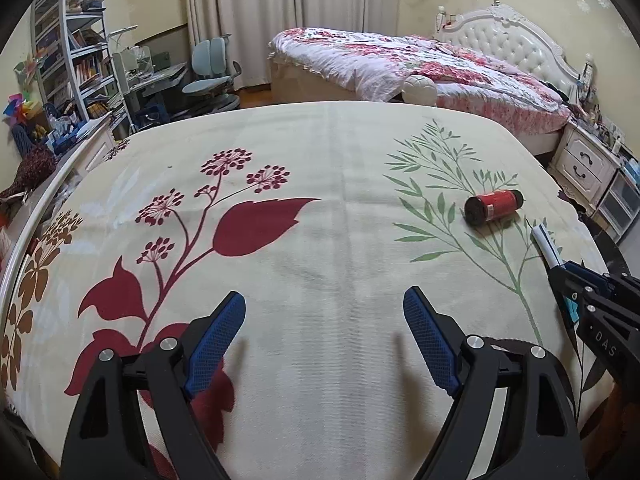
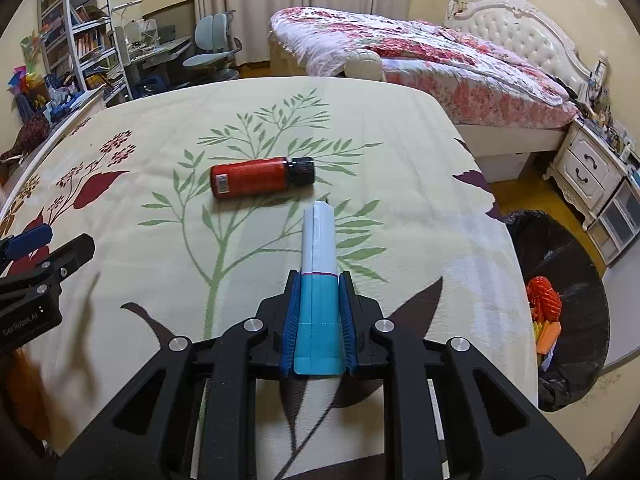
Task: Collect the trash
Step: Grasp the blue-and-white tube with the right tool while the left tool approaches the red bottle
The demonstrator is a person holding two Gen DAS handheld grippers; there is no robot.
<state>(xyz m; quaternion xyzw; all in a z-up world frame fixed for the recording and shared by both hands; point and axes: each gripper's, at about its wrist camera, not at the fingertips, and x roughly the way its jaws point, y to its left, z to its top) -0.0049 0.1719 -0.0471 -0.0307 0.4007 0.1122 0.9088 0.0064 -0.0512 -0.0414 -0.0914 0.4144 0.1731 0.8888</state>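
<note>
A blue-and-white paper packet (image 2: 318, 276) is clamped in the right gripper (image 2: 318, 280) above the floral tabletop (image 2: 420, 140). It should be carried level to the black bin bag (image 2: 576, 264) before release. The left gripper (image 1: 324, 316) is held open, empty; the red bottle (image 2: 260, 176) lies beyond.

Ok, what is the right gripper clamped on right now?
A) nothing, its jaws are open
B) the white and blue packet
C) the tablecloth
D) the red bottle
B: the right gripper has its pads pressed on both sides of the white and blue packet, while the red bottle lies apart on the tablecloth.
</note>
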